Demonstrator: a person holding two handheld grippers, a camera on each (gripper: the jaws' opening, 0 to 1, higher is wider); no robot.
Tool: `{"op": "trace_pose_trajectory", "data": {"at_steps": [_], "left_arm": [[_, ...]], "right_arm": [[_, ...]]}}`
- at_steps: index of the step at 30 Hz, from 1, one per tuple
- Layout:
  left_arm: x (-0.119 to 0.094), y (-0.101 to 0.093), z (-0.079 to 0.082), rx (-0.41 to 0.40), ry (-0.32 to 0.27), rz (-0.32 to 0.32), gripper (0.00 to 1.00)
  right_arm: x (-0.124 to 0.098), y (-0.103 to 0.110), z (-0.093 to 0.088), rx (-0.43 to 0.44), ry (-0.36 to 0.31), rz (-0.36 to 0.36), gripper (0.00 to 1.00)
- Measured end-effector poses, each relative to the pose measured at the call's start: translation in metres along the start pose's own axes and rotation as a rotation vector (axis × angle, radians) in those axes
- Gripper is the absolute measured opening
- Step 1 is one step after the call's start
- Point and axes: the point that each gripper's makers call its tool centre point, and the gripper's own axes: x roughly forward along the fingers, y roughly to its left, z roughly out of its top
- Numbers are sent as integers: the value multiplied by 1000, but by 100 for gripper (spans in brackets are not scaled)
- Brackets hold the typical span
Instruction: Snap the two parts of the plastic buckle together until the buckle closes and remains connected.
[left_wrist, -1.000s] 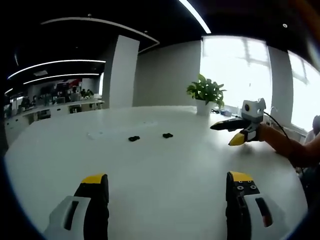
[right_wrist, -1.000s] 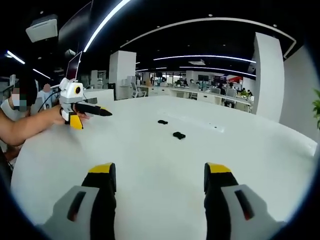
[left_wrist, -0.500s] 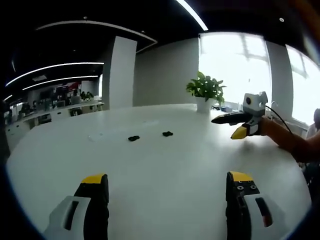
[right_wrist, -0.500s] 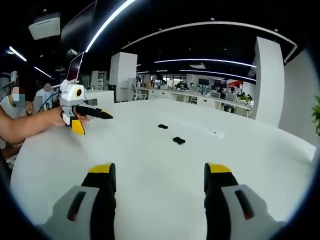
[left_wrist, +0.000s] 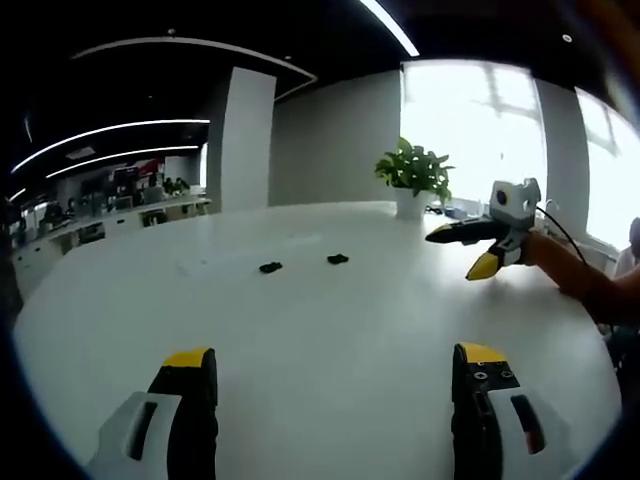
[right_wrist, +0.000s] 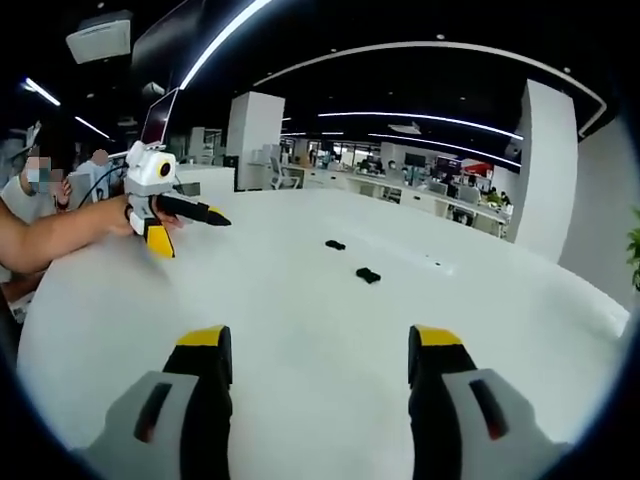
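Left gripper (left_wrist: 335, 385) open, jaws spread wide, nothing between them, hovering above the white desk (left_wrist: 330, 330). Right gripper (right_wrist: 320, 375) same: open, empty. Two black buckle parts, separate, lying near each other mid-desk, well ahead of both grippers: one buckle half (left_wrist: 270, 267) and the other buckle half (left_wrist: 338, 259); in right gripper view they sit at (right_wrist: 368, 275) and (right_wrist: 335, 244). Not snapped together. One container: white pot (left_wrist: 409, 206) holding a green plant (left_wrist: 414, 170) at the desk's far edge by the window. Versus half a second ago: both buckle halves unmoved on the desk; the views have shifted slightly, so camera motion only. Each gripper is seen from the side in the other's view, jaw state unclear there.
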Motion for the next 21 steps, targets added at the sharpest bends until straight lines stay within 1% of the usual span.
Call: {"op": "trace_pose_trajectory", "data": {"at_steps": [2,5,8,11,13,14,16,21], "left_arm": [[-3,-5,2,0,-2,-18,99],[-2,-11,2,7,0,-39,99],[0,-12,1,77,7,-21,99],[0,-12,1,60,10,-13,99],[0,-10,1,63,13,-4,99],[0,-10,2,63,7,-7,99],[0,-11,6,29,-8,-14,99],[2,-5,7,22,-14,-5,99]], "right_arm": [[-1,3,4,18,-20,15,73],[0,1,2,22,-16,4,72],[0,-1,0,35,-12,2,72],[-1,-3,2,40,-19,-11,71],[-2,-4,1,46,-19,-18,71],[-2,-4,0,49,-17,-18,70],[-2,-5,-1,52,-12,-20,70],[-1,-6,-4,58,-8,-21,70]]}}
